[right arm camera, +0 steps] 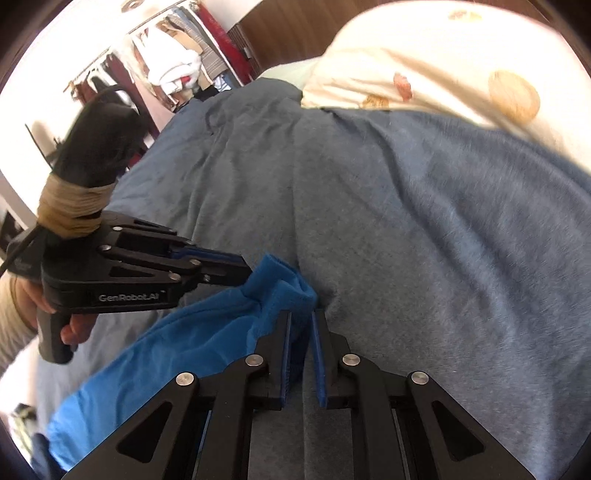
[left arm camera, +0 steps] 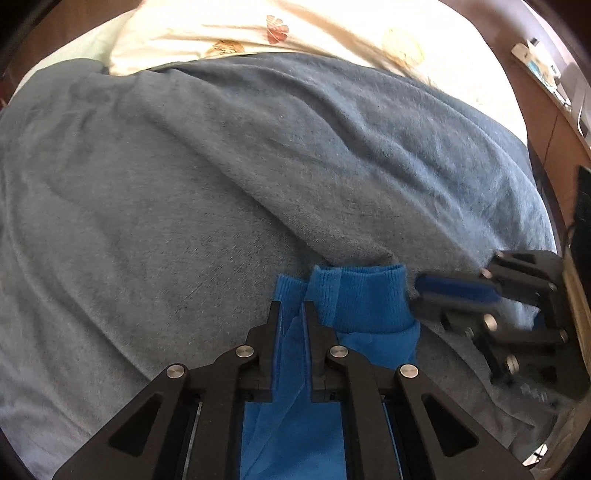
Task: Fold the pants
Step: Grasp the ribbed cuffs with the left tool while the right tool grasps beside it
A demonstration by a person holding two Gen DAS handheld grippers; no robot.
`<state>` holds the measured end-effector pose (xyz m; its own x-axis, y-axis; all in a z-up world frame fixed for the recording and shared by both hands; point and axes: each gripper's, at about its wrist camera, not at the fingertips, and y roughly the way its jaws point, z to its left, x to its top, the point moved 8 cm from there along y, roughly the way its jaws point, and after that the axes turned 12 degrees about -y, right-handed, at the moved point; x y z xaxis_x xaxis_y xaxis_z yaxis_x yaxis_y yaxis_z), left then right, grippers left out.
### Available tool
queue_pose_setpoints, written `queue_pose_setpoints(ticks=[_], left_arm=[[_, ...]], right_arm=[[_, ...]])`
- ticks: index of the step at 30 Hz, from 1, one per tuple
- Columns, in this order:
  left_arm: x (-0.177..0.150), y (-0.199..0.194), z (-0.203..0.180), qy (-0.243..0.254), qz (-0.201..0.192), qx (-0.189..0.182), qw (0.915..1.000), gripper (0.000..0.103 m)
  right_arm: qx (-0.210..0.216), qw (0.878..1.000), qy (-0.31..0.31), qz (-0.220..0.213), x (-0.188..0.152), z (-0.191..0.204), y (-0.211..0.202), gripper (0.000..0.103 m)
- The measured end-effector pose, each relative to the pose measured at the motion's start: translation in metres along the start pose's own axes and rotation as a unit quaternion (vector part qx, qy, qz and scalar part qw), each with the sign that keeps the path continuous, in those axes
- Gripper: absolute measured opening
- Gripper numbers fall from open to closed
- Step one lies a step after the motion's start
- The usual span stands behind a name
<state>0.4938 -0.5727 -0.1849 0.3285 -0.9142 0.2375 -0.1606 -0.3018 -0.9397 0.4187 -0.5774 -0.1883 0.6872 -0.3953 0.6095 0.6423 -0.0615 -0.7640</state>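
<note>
Bright blue pants lie on a grey-blue blanket, a ribbed cuff uppermost. In the left wrist view my left gripper points down at them, shut on a fold of the blue cloth that runs up between its fingers. My right gripper comes in from the right, its tips at the cuff's right edge. In the right wrist view the right gripper is shut on a bunched edge of the pants. The left gripper, held by a hand, pinches the same bunch from the left.
A cream cover with a shell print lies at the head of the bed. Wooden furniture stands along the right side. A rack of hanging clothes is at the back left. The blanket has long creases.
</note>
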Motion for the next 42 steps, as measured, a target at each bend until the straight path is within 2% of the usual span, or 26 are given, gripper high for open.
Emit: queue_pose_setpoints(ticks=[2,3,5,9,12,19,20,22,24,29,33,39,42], left_arm=[[0.002,0.005,0.001,-0.001,0.007,-0.002,1.0,0.01],[0.005,0.009,0.003,-0.004,0.012,-0.003,0.9999,0.01],[0.016,0.018,0.004,-0.005,0.018,-0.003,0.9998,0.011],[0.023,0.026,0.015,-0.015,0.026,0.006,0.9995,0.028],[0.025,0.031,0.018,-0.024,0.035,-0.009,0.9991,0.029],[0.02,0.039,0.014,-0.027,0.056,-0.032,0.9975,0.026],[0.021,0.041,0.014,-0.029,0.059,-0.033,0.9973,0.024],[0.023,0.042,0.013,-0.032,0.058,-0.036,0.9972,0.008],[0.022,0.033,0.009,-0.026,0.042,-0.036,0.9981,0.007],[0.013,-0.007,0.011,-0.042,0.0,-0.077,0.9961,0.006],[-0.004,-0.02,0.015,-0.042,-0.006,-0.075,0.9962,0.006],[-0.023,-0.036,0.007,-0.039,-0.014,-0.073,0.9965,0.006],[-0.03,-0.041,0.008,-0.039,-0.013,-0.073,0.9965,0.006]], right_arm=[[-0.001,1.0,-0.025,-0.003,0.001,0.009,-0.004,0.014],[0.012,1.0,-0.023,-0.001,-0.001,0.014,-0.004,0.014],[0.037,0.999,0.007,0.013,-0.006,0.014,0.001,0.014],[0.035,0.998,0.044,0.016,-0.012,-0.002,0.004,0.014],[0.049,0.995,0.08,0.023,-0.017,-0.014,0.007,0.014],[0.028,0.996,0.079,0.024,-0.021,-0.026,0.006,0.014],[0.029,0.996,0.075,0.024,-0.02,-0.024,0.006,0.014],[0.03,0.997,0.069,0.022,-0.019,-0.02,0.007,0.014],[0.03,0.997,0.068,0.021,-0.016,-0.02,0.009,0.014],[0.033,0.997,0.07,0.016,-0.015,-0.022,0.007,0.014],[0.04,0.997,0.066,0.01,-0.01,-0.018,0.008,0.014],[0.02,0.999,0.049,-0.004,0.0,-0.024,0.008,0.014],[0.043,0.998,0.042,0.002,0.001,-0.022,0.012,0.014]])
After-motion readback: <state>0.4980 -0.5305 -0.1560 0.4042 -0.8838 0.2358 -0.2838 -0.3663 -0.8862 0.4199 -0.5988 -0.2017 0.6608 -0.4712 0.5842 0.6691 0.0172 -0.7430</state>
